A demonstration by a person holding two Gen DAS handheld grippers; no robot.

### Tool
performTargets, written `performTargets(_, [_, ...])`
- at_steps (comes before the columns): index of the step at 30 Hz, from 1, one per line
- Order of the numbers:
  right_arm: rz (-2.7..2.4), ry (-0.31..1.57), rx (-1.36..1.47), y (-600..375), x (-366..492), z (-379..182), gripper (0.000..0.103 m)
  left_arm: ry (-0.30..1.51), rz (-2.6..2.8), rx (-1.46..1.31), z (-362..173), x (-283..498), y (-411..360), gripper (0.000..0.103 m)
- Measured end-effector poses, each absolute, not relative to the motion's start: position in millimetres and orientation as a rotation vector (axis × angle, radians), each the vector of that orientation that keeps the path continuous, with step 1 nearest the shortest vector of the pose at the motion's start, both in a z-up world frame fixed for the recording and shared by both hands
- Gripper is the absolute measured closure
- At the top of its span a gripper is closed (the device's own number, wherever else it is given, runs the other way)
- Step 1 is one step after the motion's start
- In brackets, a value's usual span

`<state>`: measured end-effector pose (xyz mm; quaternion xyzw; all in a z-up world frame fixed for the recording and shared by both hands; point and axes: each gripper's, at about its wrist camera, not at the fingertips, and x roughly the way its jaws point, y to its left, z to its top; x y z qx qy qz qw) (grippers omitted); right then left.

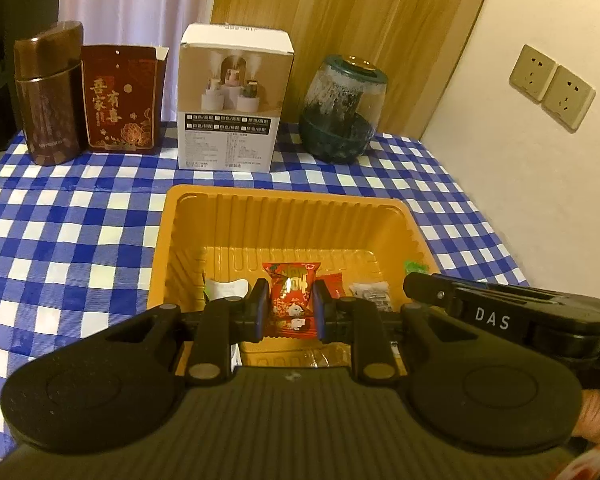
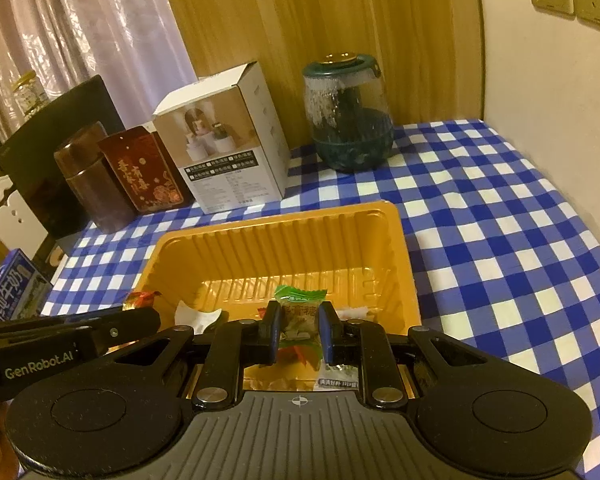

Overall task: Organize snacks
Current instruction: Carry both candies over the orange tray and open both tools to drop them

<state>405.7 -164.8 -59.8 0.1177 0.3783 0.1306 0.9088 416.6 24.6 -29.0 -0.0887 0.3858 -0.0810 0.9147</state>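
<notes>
An orange plastic tray (image 1: 288, 212) (image 2: 284, 240) sits on the blue-and-white checked tablecloth. My left gripper (image 1: 290, 306) is shut on a red snack packet (image 1: 292, 292) above the tray's near part. My right gripper (image 2: 298, 328) is shut on a green snack packet (image 2: 300, 318), also over the tray. Several wrapped snacks lie on the tray floor: a white one (image 1: 226, 288) (image 2: 198, 314) at the left and a pale one (image 1: 372, 294) at the right. The right gripper's body (image 1: 500, 312) shows in the left wrist view, the left gripper's body (image 2: 68, 332) in the right wrist view.
Behind the tray stand a brown tin (image 1: 48, 96), a dark red box (image 1: 120, 100), a white carton (image 1: 232, 100) and a glass jar with a green lid (image 1: 344, 108). A wall with sockets (image 1: 552, 88) bounds the right. A blue milk carton (image 2: 14, 288) stands beyond the left table edge.
</notes>
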Motion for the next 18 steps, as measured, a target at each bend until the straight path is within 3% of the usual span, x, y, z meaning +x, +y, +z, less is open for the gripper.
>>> performTargets(1, [0.269, 0.781, 0.245, -165, 407, -60, 0.083, 0.796, -0.165, -0.186, -30, 418, 25, 0.081])
performTargets(3, [0.268, 0.781, 0.25, -164, 408, -61, 0.083, 0.791, -0.16, -0.196, -32, 419, 26, 0.069])
performTargets(18, [0.318, 0.807, 0.28, -154, 409, -66, 0.082, 0.793, -0.145, -0.195, -33, 402, 39, 0.065])
